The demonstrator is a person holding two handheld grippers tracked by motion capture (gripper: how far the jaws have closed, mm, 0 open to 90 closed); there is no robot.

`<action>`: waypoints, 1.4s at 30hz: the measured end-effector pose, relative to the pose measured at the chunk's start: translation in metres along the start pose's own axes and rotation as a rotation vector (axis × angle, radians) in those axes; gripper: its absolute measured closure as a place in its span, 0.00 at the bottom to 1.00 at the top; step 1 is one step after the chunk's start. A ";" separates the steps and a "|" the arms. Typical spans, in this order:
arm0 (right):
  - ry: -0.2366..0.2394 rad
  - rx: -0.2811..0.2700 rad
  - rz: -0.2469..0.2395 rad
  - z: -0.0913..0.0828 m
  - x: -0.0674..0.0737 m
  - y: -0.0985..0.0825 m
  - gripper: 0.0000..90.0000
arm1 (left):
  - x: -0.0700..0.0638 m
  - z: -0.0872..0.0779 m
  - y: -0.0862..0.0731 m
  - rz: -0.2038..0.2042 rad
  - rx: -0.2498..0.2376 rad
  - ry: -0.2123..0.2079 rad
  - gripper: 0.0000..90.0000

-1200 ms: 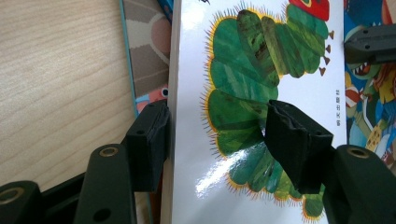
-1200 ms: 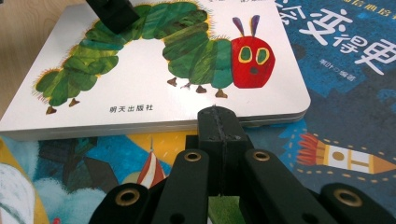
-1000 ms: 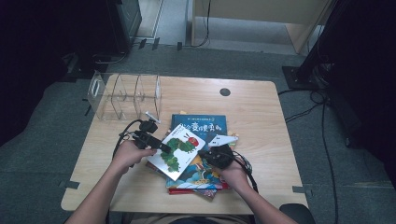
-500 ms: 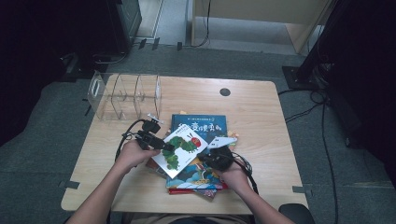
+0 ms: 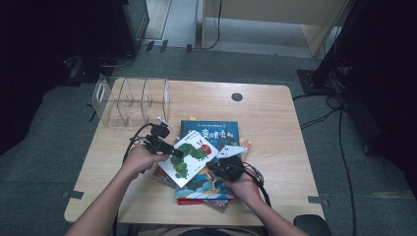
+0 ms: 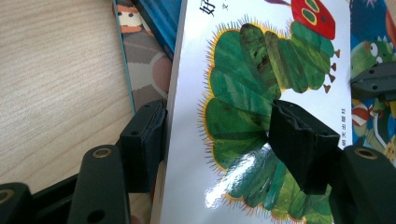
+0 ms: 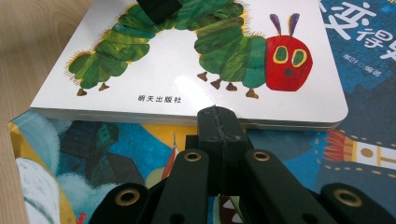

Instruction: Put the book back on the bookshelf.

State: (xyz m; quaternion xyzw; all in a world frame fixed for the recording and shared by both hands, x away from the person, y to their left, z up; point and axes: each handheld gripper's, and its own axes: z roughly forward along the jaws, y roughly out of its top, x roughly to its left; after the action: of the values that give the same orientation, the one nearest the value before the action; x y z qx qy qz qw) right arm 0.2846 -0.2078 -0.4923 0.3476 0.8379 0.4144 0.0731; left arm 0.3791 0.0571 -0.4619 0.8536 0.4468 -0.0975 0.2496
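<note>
Pickup underway: left gripper (image 6: 219, 135) straddles the white caterpillar board book (image 5: 189, 156) near the table's (image 5: 275, 108) front edge, unclamped; right gripper (image 7: 218, 122), clenched empty, props it; next, squeeze.

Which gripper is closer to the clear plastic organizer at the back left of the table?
Left. The left gripper straddles the caterpillar book's left edge, just in front of the clear organizer. The right gripper, shut, rests against the book's near edge, farther away.

**Both forearms reach in, one gripper parted, one closed**

The left gripper (image 5: 169, 149) has its jaws apart, and they have just been closing a little. The right gripper (image 5: 223, 167) has its jaws pressed fully together. Both forearms come from the bottom edge.
</note>
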 end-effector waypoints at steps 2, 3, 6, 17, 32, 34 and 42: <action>0.002 -0.003 0.000 0.000 0.000 0.000 1.00 | 0.000 -0.006 0.001 -0.001 -0.001 0.003 0.46; 0.003 -0.005 0.001 0.000 0.000 -0.001 1.00 | -0.001 -0.011 0.001 -0.002 -0.013 0.004 0.50; 0.004 -0.010 0.005 0.000 -0.001 -0.001 1.00 | -0.007 -0.025 0.003 0.009 -0.024 -0.005 0.54; 0.006 -0.024 0.015 0.001 -0.003 -0.002 1.00 | -0.039 -0.061 0.012 -0.044 -0.049 -0.232 0.60; 0.038 -0.026 -0.016 0.009 -0.001 0.006 0.87 | -0.065 -0.032 0.023 -0.060 0.098 -0.067 0.74; 0.041 -0.028 -0.020 0.010 -0.002 0.007 0.86 | -0.061 -0.031 0.024 -0.076 0.094 -0.084 0.75; 0.046 -0.031 -0.051 0.016 -0.004 0.013 0.71 | -0.053 -0.032 0.030 -0.113 0.117 -0.098 0.84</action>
State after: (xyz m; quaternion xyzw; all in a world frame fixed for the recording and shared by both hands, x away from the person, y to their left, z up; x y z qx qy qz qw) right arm 0.3009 -0.1940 -0.4937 0.3151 0.8415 0.4333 0.0697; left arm 0.3707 0.0217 -0.4041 0.8345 0.4748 -0.1790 0.2149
